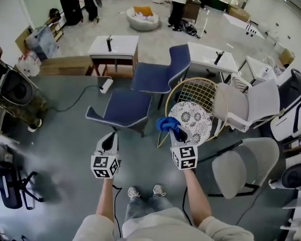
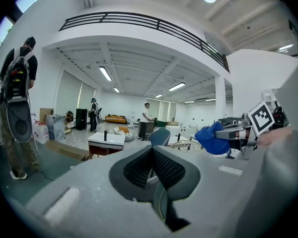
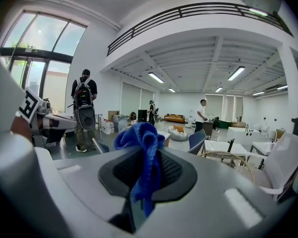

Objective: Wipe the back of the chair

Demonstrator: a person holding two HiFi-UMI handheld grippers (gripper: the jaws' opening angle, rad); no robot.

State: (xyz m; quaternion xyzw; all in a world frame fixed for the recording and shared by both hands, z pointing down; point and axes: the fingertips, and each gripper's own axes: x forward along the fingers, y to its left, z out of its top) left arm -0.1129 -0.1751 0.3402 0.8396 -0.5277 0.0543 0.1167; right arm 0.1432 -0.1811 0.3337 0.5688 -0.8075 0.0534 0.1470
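Nearest the person, the left gripper [image 1: 109, 142] has its jaws pressed together with nothing between them. The right gripper [image 1: 176, 133], just beside it, has its jaws clamped on a blue cloth [image 1: 165, 123]. The cloth is pinched through its middle, so one bunch stands out past the jaw tips and a tail hangs down.

The cloth is soft, limp and light. It should fold around wire readily, though loose ends could snag.

Just beyond the cloth stands a wire-backed chair [image 1: 199, 90] with a round patterned cushion [image 1: 191, 118] on its seat. This is probably the chair to wipe. The cloth hangs over the near edge of its seat, not yet on the back.

The back is an open grid inside a thin hoop. It is stiff, but the chair looks light enough to slide under a push. The free left gripper could steady it at the top of the hoop.

By count there are one cloth, two grippers and one wire chair. Two blue chairs [image 1: 121, 108] [image 1: 163, 70] stand behind it, and two pale chairs [image 1: 253, 102] [image 1: 238, 170] stand to the right.

Farther off are at least three white tables, the nearest [image 1: 120, 45] behind the blue chairs. People stand at the far end of the room.
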